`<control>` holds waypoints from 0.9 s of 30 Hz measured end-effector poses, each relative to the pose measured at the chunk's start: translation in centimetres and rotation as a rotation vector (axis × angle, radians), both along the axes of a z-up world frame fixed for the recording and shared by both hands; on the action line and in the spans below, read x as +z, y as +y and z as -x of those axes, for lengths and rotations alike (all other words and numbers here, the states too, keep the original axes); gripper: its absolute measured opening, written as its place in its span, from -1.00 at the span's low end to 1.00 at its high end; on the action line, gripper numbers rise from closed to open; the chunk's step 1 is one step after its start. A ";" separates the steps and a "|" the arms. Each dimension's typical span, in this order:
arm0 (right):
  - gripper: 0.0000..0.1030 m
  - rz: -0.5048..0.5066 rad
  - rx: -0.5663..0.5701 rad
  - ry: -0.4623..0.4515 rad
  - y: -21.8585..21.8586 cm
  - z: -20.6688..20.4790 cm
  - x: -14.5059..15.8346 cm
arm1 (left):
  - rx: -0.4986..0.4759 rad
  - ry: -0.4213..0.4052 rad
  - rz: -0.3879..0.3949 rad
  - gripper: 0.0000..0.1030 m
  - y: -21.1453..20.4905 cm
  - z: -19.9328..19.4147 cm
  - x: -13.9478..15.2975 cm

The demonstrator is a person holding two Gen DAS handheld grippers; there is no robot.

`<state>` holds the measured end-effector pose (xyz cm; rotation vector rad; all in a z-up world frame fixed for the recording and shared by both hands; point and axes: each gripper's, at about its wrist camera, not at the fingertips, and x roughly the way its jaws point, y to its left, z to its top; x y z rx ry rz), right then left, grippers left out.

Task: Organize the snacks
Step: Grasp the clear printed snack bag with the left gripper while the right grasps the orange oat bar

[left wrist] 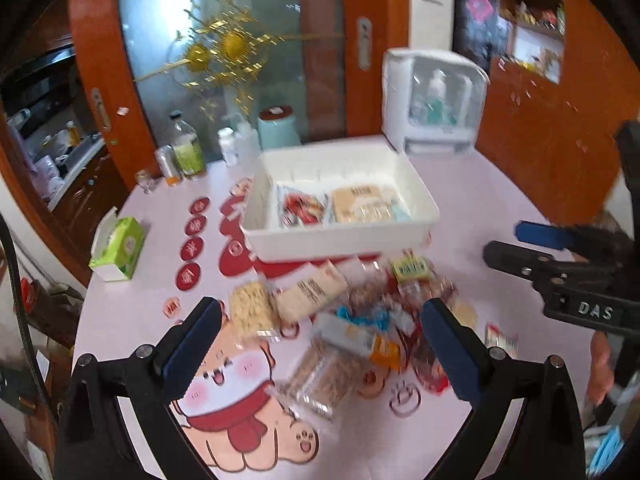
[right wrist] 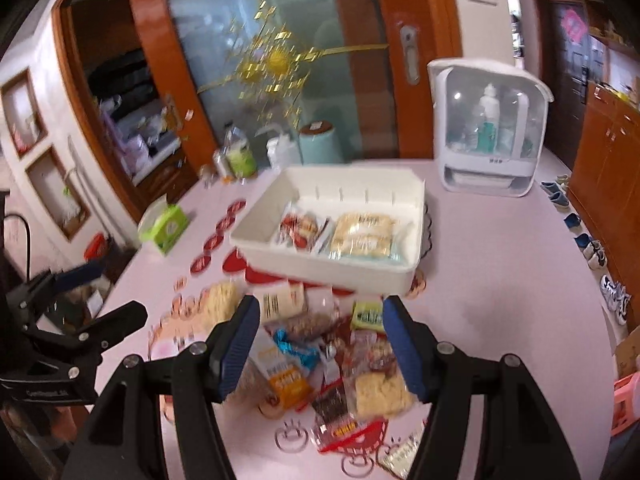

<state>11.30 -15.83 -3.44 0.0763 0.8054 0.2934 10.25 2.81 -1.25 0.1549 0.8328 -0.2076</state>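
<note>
Both the left gripper point(left wrist: 320, 344) and the right gripper point(right wrist: 318, 344) hang with jaws spread and nothing between them over the loose snack packets point(left wrist: 340, 328) heaped on the near side of the table point(left wrist: 480, 200), just in front of the white bin point(left wrist: 340, 240) that already holds a few packs. The heap overlaps so tightly that a closing jaw could pinch two wrappers or knock one off the near edge. Only the right wrist view shows the shoes point(right wrist: 592, 248) along the floor at the right, while the left wrist view shows the right gripper from the side.
</note>
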 end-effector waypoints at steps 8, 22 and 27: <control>0.25 0.056 0.092 0.121 2.1 0.4 -5.1 | -0.001 0.131 -0.007 0.93 0.7 -0.1 -5.7; 0.25 -0.033 0.201 0.381 5.7 -4.4 -13.7 | -0.066 0.385 -0.013 0.93 2.3 -4.5 -16.9; 0.25 -0.059 0.232 0.439 6.8 -5.9 -16.0 | -0.085 0.445 0.005 0.93 2.7 -5.8 -19.2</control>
